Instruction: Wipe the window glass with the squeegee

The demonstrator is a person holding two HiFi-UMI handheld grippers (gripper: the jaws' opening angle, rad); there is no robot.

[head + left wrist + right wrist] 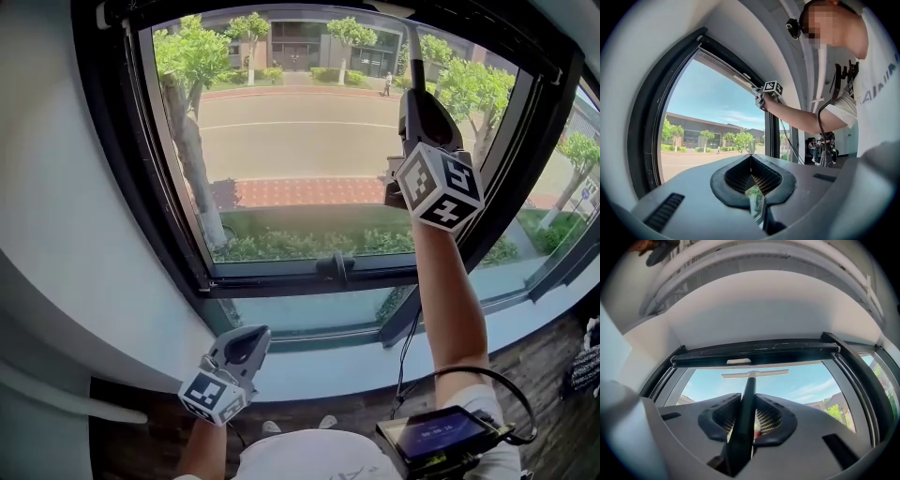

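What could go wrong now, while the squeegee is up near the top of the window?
The right gripper clamps the squeegee far from its blade, so the blade may twist off the window glass. The cable hanging under the right arm could catch the window handle on a downward stroke.

- The dark brown wooden plank floor (548, 394) runs along the foot of the wall, below the black-framed window (281, 150).
- The toes of a pair of white shoes (272, 427) stand on the planks close to the wall, the rest hidden under the person's white shirt.
- A dark speckled thing (587, 366) sits on the floor at the right edge, cut off and too unclear to name.
- A pale window sill (525, 323) slopes between window and floor.
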